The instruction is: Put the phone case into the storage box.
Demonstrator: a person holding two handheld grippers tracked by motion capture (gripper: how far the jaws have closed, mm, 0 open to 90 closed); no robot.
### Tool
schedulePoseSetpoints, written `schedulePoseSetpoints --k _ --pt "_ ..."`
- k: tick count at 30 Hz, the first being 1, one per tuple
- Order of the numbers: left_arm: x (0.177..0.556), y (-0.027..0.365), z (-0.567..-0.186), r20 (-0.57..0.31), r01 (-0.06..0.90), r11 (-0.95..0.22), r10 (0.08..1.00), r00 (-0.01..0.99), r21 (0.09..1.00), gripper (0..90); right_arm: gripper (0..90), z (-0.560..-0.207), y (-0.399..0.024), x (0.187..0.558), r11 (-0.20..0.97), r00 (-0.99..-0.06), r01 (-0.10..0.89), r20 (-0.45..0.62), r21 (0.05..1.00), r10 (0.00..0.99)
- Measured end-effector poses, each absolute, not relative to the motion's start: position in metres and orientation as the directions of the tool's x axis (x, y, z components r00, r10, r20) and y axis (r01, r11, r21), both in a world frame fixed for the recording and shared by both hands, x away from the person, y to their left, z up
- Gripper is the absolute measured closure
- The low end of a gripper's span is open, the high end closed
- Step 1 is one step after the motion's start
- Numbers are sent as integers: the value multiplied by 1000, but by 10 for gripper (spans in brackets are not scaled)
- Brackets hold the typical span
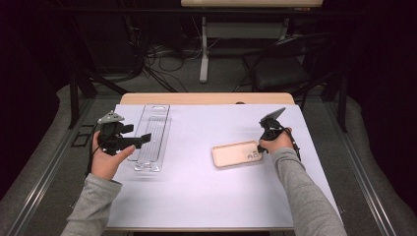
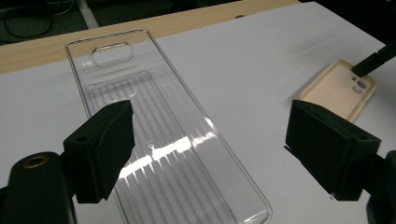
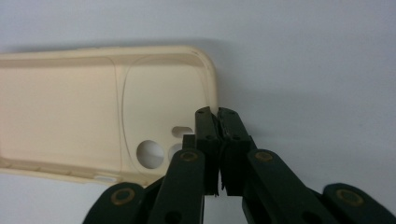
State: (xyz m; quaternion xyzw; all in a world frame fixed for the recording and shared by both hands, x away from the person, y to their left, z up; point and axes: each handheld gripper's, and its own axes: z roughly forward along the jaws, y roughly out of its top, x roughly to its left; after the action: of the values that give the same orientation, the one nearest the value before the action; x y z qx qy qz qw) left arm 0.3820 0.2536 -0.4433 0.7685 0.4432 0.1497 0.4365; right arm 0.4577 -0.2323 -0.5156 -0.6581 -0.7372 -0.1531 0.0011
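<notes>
Cream phone case (image 1: 237, 154) near the table's (image 1: 206, 196) right edge has its rim pinched in the closed right gripper (image 3: 218, 114), while the left gripper (image 2: 210, 140) gapes empty over a clear tray (image 1: 151, 135).

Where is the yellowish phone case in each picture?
High view: the phone case lies right of centre on the white sheet, beside the right hand-held gripper.
Left gripper view: far right, upper part.
Right gripper view: left half, its edge at the closed jaws.
Shared landmark: the case's camera holes.
</notes>
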Motion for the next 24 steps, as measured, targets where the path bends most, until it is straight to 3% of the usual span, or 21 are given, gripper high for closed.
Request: schedulePoseSetpoints --k 13,24 --pt "382 255 -443 -163 550 -214 815 556 807 155 881 -506 -227 452 120 -181 955 214 270 960" --pt "380 255 -442 -161 547 -214 814 558 810 155 881 -490 -217 439 161 -254 916 220 366 942"
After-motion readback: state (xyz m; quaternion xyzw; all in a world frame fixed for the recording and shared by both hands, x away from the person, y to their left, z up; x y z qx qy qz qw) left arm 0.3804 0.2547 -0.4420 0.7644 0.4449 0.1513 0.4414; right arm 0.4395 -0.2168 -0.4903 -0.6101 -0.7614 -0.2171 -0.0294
